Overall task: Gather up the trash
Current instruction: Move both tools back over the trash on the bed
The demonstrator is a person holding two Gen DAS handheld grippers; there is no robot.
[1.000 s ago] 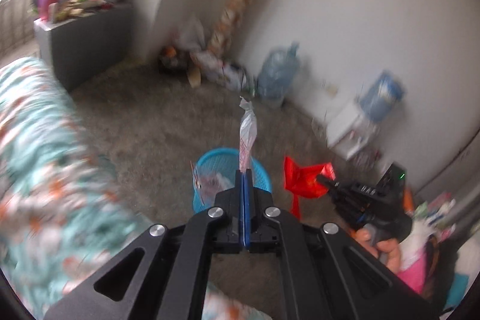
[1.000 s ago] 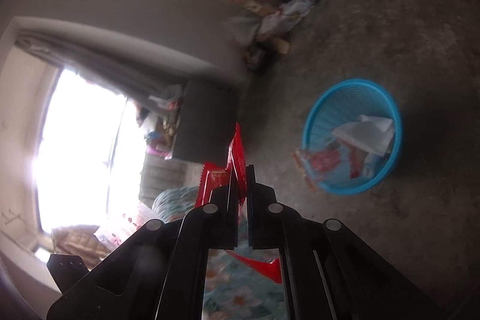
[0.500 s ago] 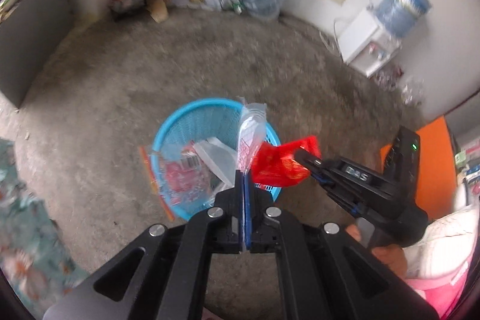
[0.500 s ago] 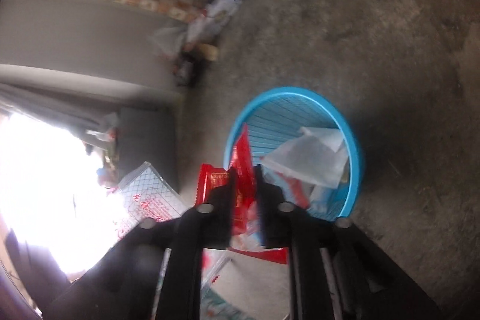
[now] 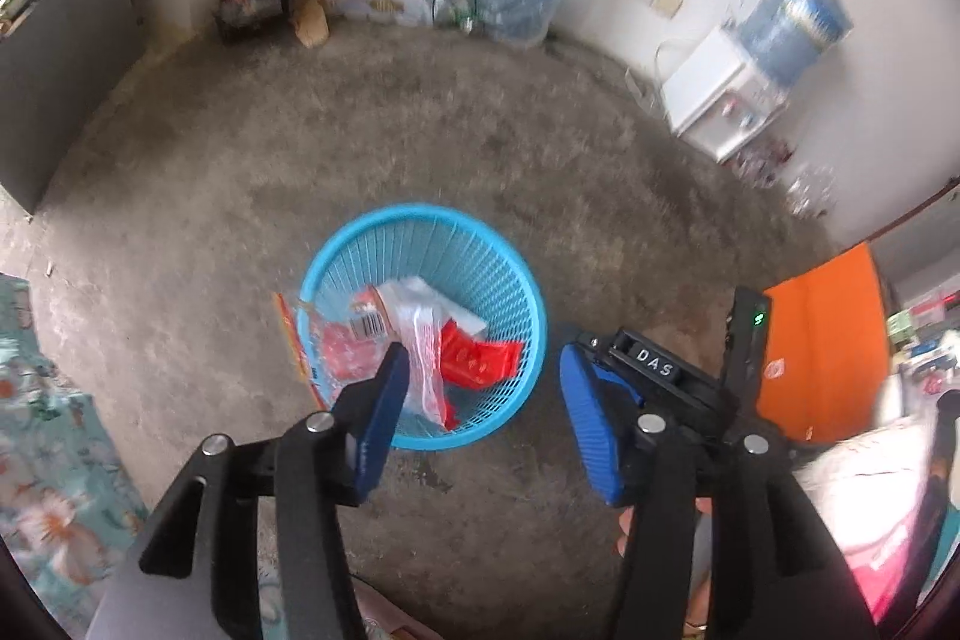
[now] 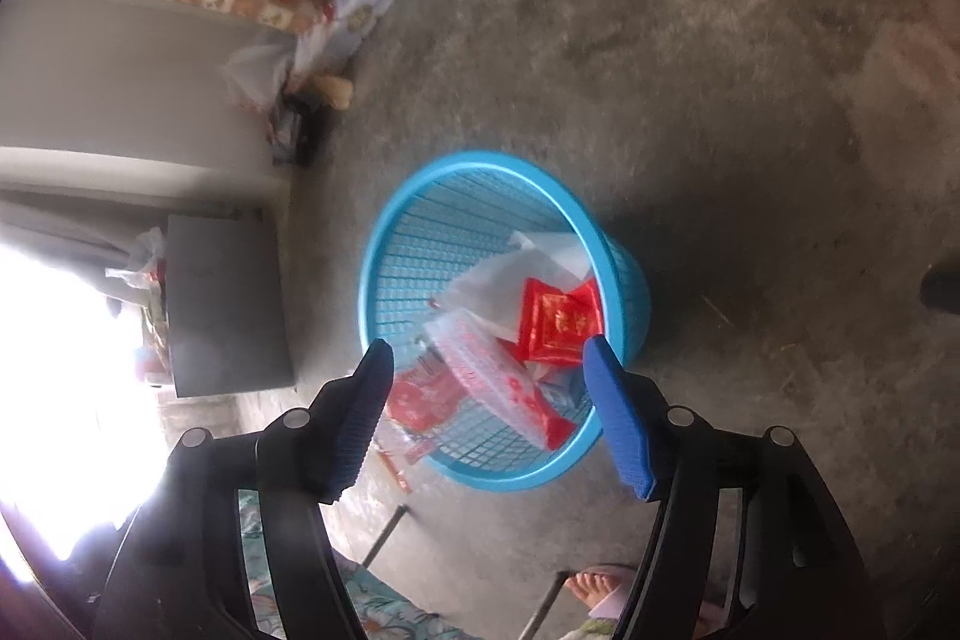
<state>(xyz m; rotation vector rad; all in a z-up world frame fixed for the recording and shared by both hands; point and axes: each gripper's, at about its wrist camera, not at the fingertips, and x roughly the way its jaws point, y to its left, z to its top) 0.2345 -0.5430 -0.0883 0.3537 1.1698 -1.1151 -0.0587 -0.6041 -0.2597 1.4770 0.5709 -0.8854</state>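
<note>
Above the blue basket (image 5: 528,316) on the concrete floor (image 5: 420,130), the left gripper (image 5: 480,418) and right gripper (image 6: 489,412) hang with jaws opening and empty, the red wrapper (image 6: 558,319) and clear bag (image 6: 498,376) already inside, so this drop looks done.

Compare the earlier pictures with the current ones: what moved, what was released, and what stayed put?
Both wrappers were let go. The left hand-held gripper dropped its clear wrapper and the right hand-held gripper its red packet into the blue basket; both jaws are opening, empty. The basket stayed put on the floor.
</note>
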